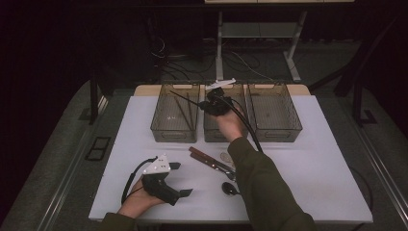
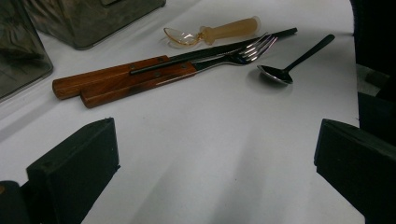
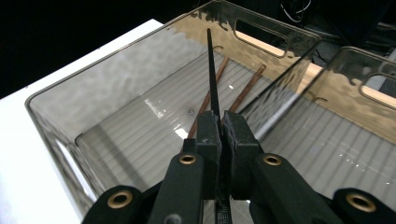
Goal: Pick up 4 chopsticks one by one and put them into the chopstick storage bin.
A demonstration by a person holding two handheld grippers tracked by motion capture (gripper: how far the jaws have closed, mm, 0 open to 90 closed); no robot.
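From above, three clear bins sit in a row; the right gripper (image 1: pixel 211 102) is up over the middle bin (image 1: pixel 225 130), pinching a black chopstick (image 1: pixel 185 99) that pokes out above the left bin (image 1: pixel 175 126). The left gripper (image 1: pixel 179 179) rests near the table's front edge. Its own view has the jaws spread wide with nothing between them, facing a wooden-handled fork (image 2: pixel 177 72) and black spoon (image 2: pixel 292 63). The right gripper's view shows two brown chopsticks (image 3: pixel 224 95) lying in the left bin.

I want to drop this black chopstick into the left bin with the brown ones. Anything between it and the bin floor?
Nothing visible does. The right hand-held gripper holds the black chopstick above the open left bin; two brown chopsticks lie on its floor.
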